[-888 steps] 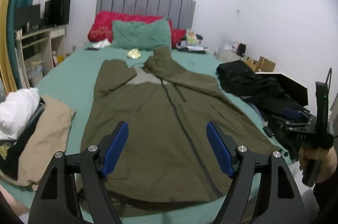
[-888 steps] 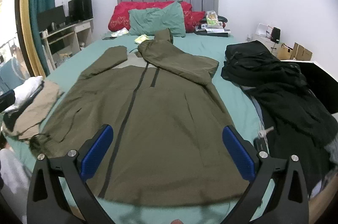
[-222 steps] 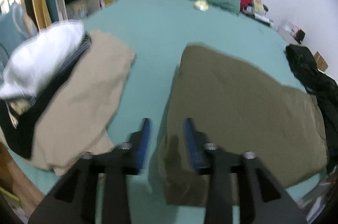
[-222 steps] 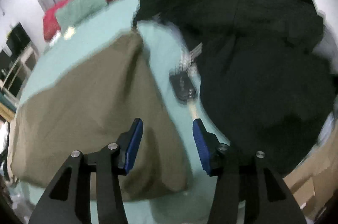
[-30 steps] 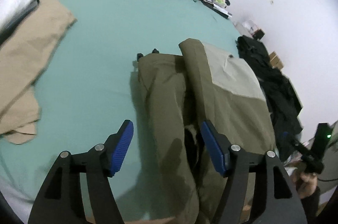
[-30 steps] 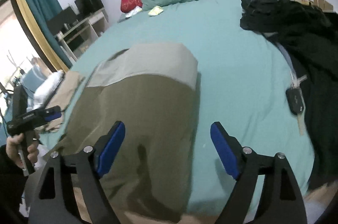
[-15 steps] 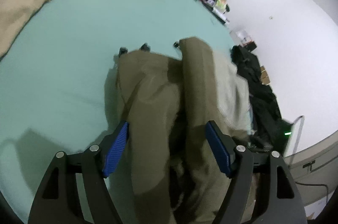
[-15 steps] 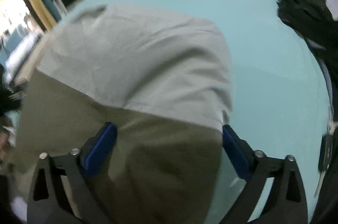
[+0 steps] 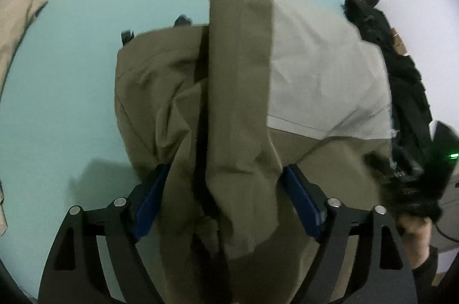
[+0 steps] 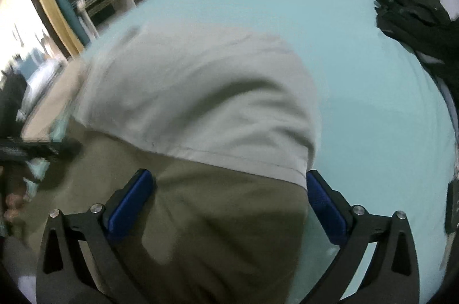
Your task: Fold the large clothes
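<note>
Your olive-green hooded coat [image 9: 238, 91] lies folded into a compact bundle near the foot edge of the teal bed sheet [image 9: 86, 17], its pale grey lining panel [image 9: 324, 65] facing up on the 3 o'clock half and a long olive band, probably a sleeve or the hood, running from 12 to 6 o'clock over the middle.

Your left gripper [image 9: 226, 197] has just been spreading its jaws. They now stand as wide as they go, straddling the near end of the bundle, cloth between the blue pads but not pinched. Your right gripper [image 10: 229, 200] is equally wide. Its right pad sits at the coat's 3 o'clock edge and its left pad over the olive cloth, and it holds nothing either.

This reads as the start of a further fold, or of lifting the bundle away; I cannot tell which. Either way, the next move calls for you to bring both sets of pads down around the near edge and close on every layer at once, since the stacked layers at 6 o'clock in the left view look loose and could slip apart.

The tan clothes [image 9: 14, 25] sit well apart at 9 o'clock, and the black garments [image 10: 416, 14] well apart at 2 o'clock in the right view.
</note>
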Action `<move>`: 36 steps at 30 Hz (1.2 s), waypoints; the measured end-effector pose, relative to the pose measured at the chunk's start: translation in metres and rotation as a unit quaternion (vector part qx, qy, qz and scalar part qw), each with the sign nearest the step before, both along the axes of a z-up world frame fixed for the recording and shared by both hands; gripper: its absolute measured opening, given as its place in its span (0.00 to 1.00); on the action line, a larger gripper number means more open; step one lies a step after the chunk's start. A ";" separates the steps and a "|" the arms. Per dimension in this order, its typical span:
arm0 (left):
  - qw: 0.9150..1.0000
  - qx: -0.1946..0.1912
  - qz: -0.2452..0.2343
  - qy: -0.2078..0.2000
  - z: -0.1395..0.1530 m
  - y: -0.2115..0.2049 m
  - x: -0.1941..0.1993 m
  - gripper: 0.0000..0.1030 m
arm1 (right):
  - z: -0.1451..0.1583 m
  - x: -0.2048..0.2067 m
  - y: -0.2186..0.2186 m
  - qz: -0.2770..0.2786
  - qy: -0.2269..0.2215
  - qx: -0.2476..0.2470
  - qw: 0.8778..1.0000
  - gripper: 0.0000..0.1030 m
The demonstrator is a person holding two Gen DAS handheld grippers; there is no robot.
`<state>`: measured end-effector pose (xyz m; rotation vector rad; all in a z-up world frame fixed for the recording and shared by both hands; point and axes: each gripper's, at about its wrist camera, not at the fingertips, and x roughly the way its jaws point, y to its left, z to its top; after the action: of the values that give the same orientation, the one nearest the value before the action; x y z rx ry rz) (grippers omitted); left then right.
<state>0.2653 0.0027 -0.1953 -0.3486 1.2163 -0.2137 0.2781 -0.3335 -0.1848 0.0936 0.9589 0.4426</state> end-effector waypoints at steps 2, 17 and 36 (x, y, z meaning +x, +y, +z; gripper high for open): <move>1.000 -0.001 -0.005 -0.004 -0.001 0.005 -0.002 0.86 | 0.006 -0.004 -0.023 -0.019 0.000 0.044 0.999 1.00; 0.992 -0.105 -0.068 -0.020 -0.022 -0.024 0.006 0.97 | -0.035 0.004 -0.018 0.010 0.098 0.133 0.986 1.00; 0.988 -0.061 -0.081 -0.113 0.033 -0.051 -0.024 0.26 | 0.042 -0.038 0.008 0.033 -0.059 0.097 0.993 0.30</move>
<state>0.2416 -0.0485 -0.1618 -0.3225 1.0091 -0.4572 0.2406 -0.3258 -0.1430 0.2089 0.8029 0.5958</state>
